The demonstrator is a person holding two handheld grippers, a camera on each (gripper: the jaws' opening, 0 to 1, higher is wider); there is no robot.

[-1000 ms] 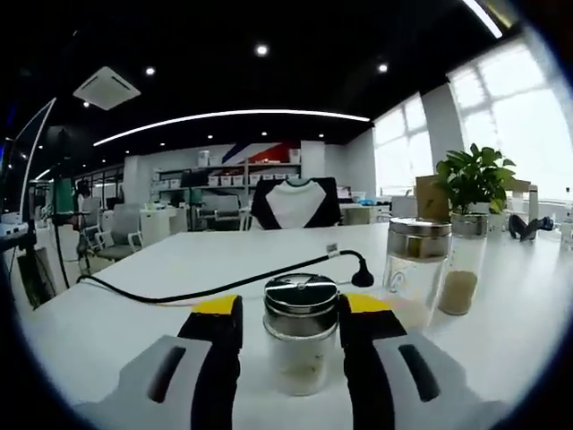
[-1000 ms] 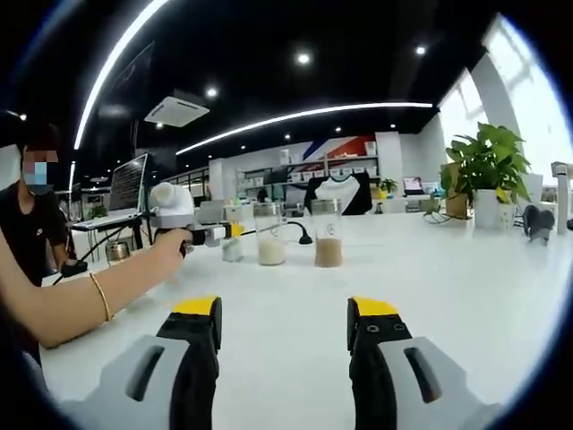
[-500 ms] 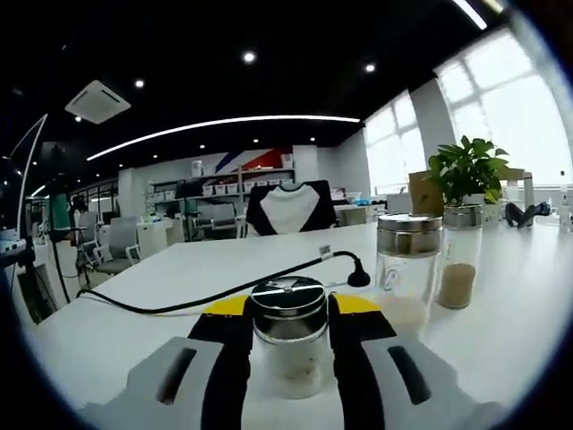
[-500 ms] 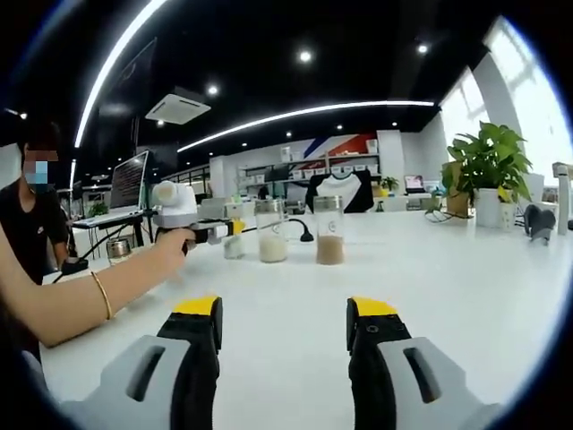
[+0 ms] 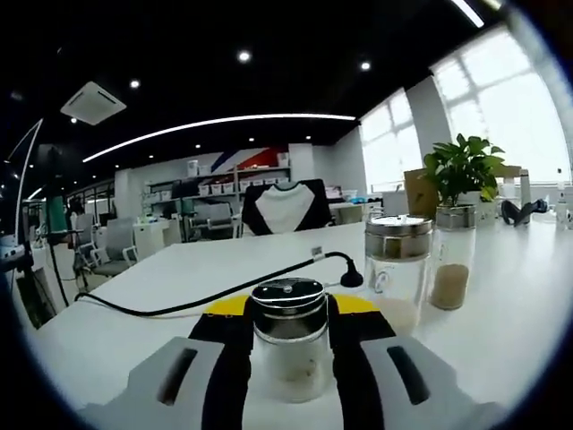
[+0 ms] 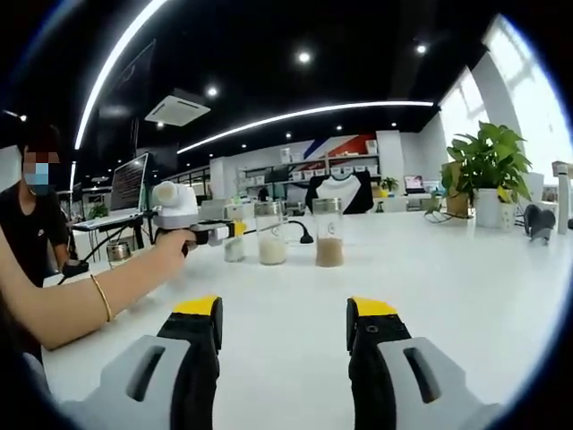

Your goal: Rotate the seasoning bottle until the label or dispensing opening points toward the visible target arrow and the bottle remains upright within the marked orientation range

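A small glass seasoning bottle (image 5: 288, 349) with a shiny metal lid stands upright on the white table (image 5: 134, 331). My left gripper (image 5: 288, 309) is shut on it, its yellow-tipped jaws pressed against both sides just below the lid. In the right gripper view the same small bottle (image 6: 235, 244) shows far off, with the left gripper (image 6: 215, 235) around it, held by a person's hand (image 6: 168, 251). My right gripper (image 6: 285, 313) hangs open low over the bare table (image 6: 448, 296), nothing between its jaws.
Two taller jars stand right of the held bottle: one with white powder (image 5: 397, 269), one with brown powder (image 5: 450, 260). A black cable (image 5: 224, 291) crosses the table behind. A potted plant (image 5: 461, 170) stands at the far right; a person's arm (image 6: 63, 305) reaches in from the left.
The left jaws have closed in from a small gap onto the bottle's sides, and that view has drifted slightly. The right gripper has stayed still and open.
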